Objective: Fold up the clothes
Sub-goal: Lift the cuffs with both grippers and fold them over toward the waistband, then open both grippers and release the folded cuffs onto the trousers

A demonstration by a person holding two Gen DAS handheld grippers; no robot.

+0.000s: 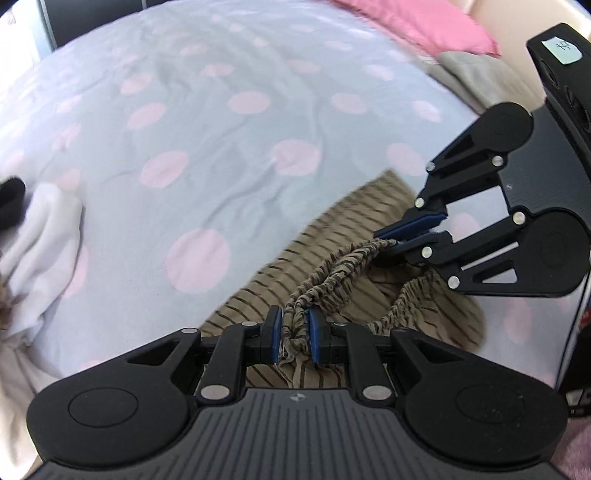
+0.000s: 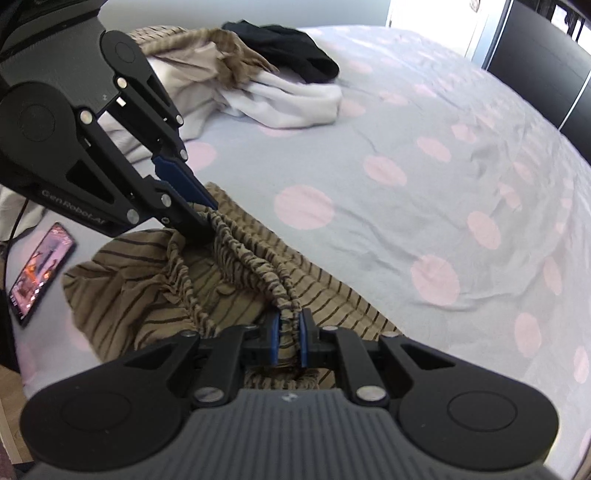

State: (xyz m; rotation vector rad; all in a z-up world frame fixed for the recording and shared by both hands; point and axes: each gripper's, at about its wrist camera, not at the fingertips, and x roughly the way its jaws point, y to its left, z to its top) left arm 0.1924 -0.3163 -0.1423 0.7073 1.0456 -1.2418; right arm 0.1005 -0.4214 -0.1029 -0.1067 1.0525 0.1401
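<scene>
Tan trousers with thin dark stripes (image 1: 340, 229) (image 2: 147, 295) lie on the dotted bedsheet. Their gathered elastic waistband (image 1: 332, 273) (image 2: 255, 251) stretches between both grippers. My left gripper (image 1: 295, 332) is shut on one end of the waistband; it shows again at the upper left of the right wrist view, left gripper (image 2: 199, 210). My right gripper (image 2: 290, 341) is shut on the other end and appears at the right of the left wrist view, right gripper (image 1: 406, 236). The trouser legs trail away over the sheet.
The pale blue bedsheet with pink dots (image 1: 221, 147) (image 2: 443, 166) fills both views. A pile of white, tan and black clothes (image 2: 266, 74) (image 1: 40, 229) lies further off. A phone (image 2: 40, 273) with a lit screen rests near the bed's edge. A pink cloth (image 1: 424, 26) sits at the far side.
</scene>
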